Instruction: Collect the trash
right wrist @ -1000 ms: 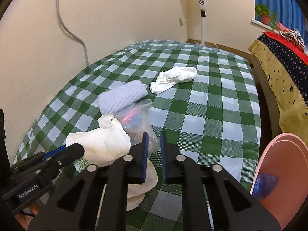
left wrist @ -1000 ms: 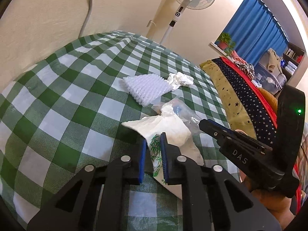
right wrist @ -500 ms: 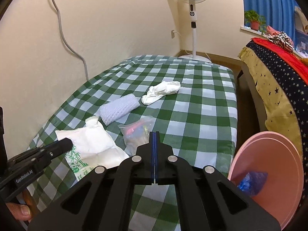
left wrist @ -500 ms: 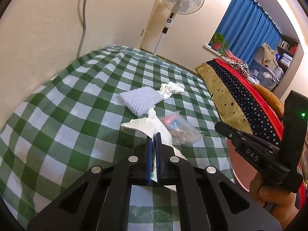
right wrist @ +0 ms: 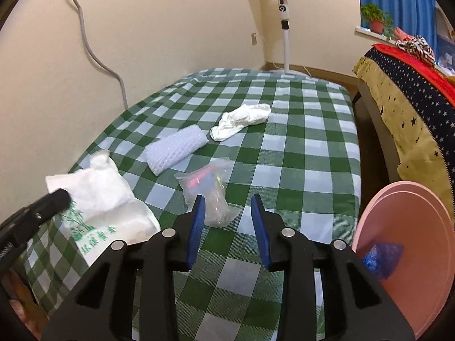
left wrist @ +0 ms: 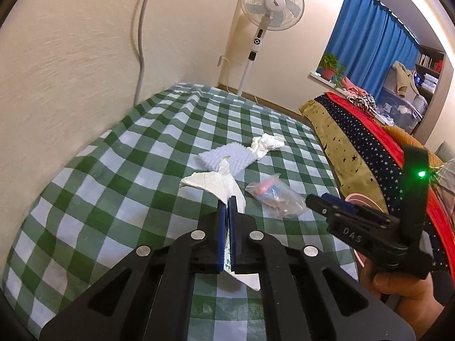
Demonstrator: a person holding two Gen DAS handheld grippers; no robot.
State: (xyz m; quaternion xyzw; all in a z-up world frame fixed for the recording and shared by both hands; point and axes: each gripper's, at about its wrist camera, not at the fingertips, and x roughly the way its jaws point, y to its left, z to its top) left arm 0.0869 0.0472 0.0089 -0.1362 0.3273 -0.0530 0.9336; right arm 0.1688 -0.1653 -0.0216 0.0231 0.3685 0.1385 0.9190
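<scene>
My left gripper (left wrist: 227,204) is shut on a white plastic bag (left wrist: 216,183) with green print, its near edge pinched between the pads and raised off the checked tablecloth (left wrist: 113,184). In the right wrist view that white bag (right wrist: 99,190) hangs from the left gripper (right wrist: 57,197) at the left. My right gripper (right wrist: 228,199) has its jaws opening. A clear plastic bag (right wrist: 207,190) with coloured bits lies just ahead, its near end between the fingers, and the pads do not press on it. A white foam net (right wrist: 175,149) and a crumpled white tissue (right wrist: 241,120) lie farther back.
A pink bin (right wrist: 403,207) holding blue trash (right wrist: 382,255) stands off the table's right edge. A bed with a starred cover (right wrist: 412,108) runs along the right. A standing fan (left wrist: 264,28) and the wall close off the far side.
The left jaws closed on the white bag and lifted its edge. The right jaws closed fully, then spread apart over the clear bag.
</scene>
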